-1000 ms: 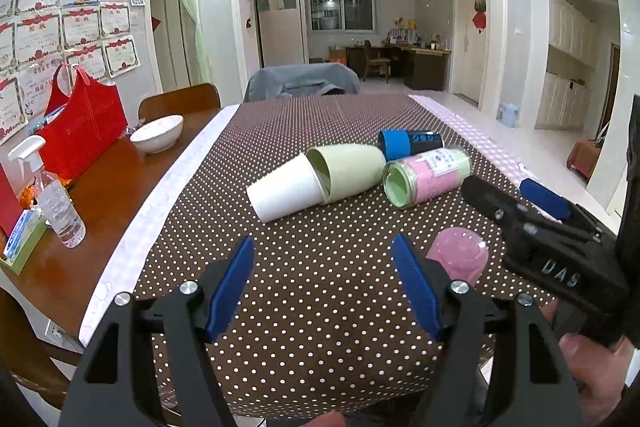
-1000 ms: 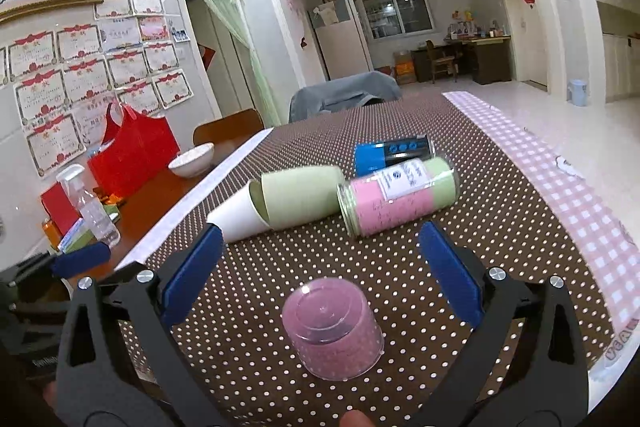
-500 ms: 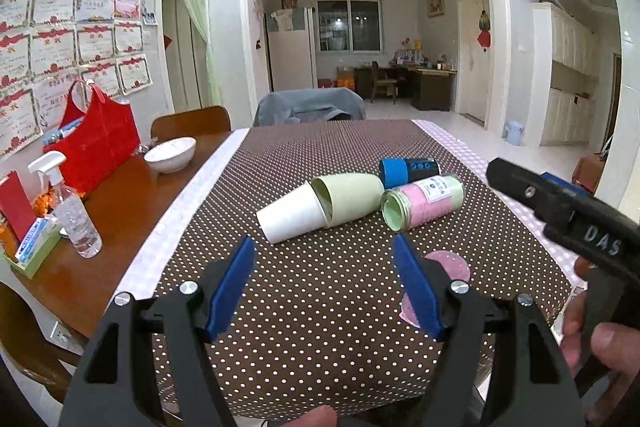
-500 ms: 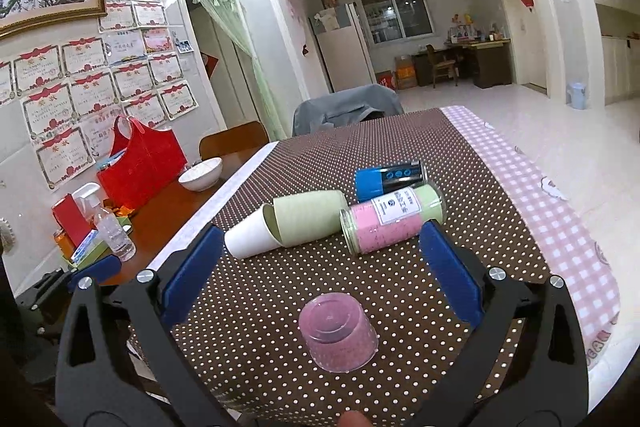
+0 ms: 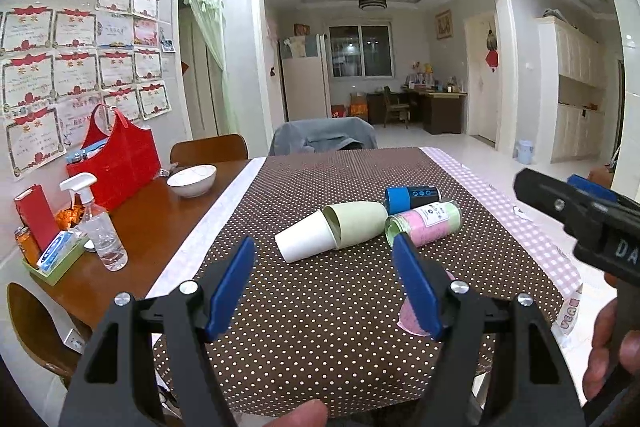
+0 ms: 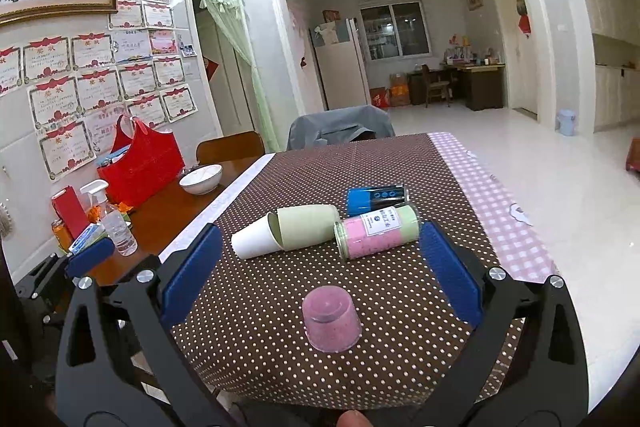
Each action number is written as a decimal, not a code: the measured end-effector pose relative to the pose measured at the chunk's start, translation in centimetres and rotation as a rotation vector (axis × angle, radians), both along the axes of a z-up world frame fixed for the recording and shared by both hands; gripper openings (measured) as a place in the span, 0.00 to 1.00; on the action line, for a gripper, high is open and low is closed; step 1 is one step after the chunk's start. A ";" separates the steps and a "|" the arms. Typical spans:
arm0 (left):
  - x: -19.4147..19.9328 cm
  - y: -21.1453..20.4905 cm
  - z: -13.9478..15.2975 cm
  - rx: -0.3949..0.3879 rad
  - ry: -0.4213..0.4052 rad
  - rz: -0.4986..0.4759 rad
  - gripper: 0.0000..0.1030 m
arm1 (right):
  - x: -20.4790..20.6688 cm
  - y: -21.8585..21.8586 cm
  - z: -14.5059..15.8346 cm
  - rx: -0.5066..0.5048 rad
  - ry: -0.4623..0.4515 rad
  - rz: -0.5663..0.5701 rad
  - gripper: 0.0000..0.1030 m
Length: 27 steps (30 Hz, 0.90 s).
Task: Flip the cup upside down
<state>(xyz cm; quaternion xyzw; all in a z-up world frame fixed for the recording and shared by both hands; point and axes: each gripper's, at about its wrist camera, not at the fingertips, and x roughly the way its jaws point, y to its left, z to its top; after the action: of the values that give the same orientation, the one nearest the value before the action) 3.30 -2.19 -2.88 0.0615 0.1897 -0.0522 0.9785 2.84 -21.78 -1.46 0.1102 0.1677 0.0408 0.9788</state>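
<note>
A small pink translucent cup (image 6: pixel 331 319) stands upside down on the brown dotted tablecloth (image 6: pixel 380 163) near the front edge. My right gripper (image 6: pixel 320 271) is open and empty, held back above it, with the cup below the gap between its fingers. In the left wrist view the cup (image 5: pixel 408 315) shows only as a pink sliver behind the right finger. My left gripper (image 5: pixel 324 287) is open and empty, raised over the table's front. The right gripper's body (image 5: pixel 580 215) shows at the right of the left wrist view.
A white paper cup (image 6: pixel 254 241) nested in a green cup (image 6: pixel 306 227), a pink and green jar (image 6: pixel 378 231) and a blue and black can (image 6: pixel 374 199) lie mid-table. A white bowl (image 6: pixel 200 179), red bag (image 6: pixel 140 163) and spray bottle (image 6: pixel 116 227) stand on the left wood.
Both grippers have drawn back and up from the table. The pink cup stays upside down on the cloth and looks smaller and farther away.
</note>
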 end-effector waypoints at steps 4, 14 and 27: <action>-0.9 0.3 0.2 -0.003 -0.007 0.020 0.69 | -1.2 0.3 0.0 -0.024 -0.001 -0.025 0.94; -1.9 0.8 0.7 -0.028 -0.022 0.057 0.69 | -2.0 1.3 -0.7 -0.060 0.010 -0.035 0.94; -1.9 1.2 0.9 -0.040 -0.029 0.075 0.69 | -1.6 1.3 -1.3 -0.048 0.030 -0.033 0.94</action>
<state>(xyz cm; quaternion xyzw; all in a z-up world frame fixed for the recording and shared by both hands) 1.35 -1.04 -1.95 0.0356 0.1765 -0.0183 0.9835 1.23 -20.49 -2.79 0.0898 0.1813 0.0189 0.9791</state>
